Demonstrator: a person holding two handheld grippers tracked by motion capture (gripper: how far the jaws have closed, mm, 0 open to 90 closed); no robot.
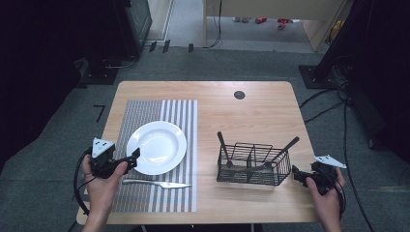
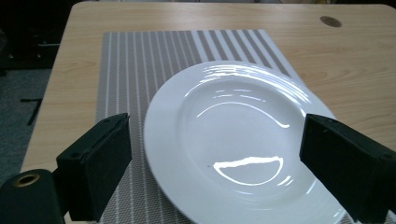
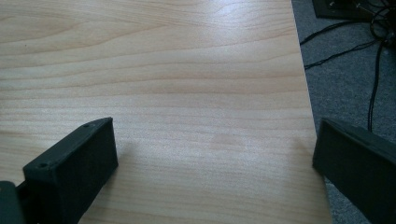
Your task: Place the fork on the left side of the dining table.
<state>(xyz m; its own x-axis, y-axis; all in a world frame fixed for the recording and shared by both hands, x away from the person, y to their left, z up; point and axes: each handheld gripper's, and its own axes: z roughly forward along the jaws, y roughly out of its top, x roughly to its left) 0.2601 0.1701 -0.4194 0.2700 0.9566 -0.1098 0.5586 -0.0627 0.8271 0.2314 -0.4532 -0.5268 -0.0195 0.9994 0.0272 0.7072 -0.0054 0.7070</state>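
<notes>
I hold my left tool (image 1: 129, 159) wide open just beside the white plate (image 1: 157, 146), so it looks ready to take the rim. The plate sits on the striped mat (image 1: 145, 110), with a knife (image 1: 157, 183) in front of it. My right tool (image 1: 300, 176) is open too, empty, just right of the wire basket (image 1: 254, 165). I cannot tell what the dark-handled things (image 1: 288, 146) in the basket are.
</notes>
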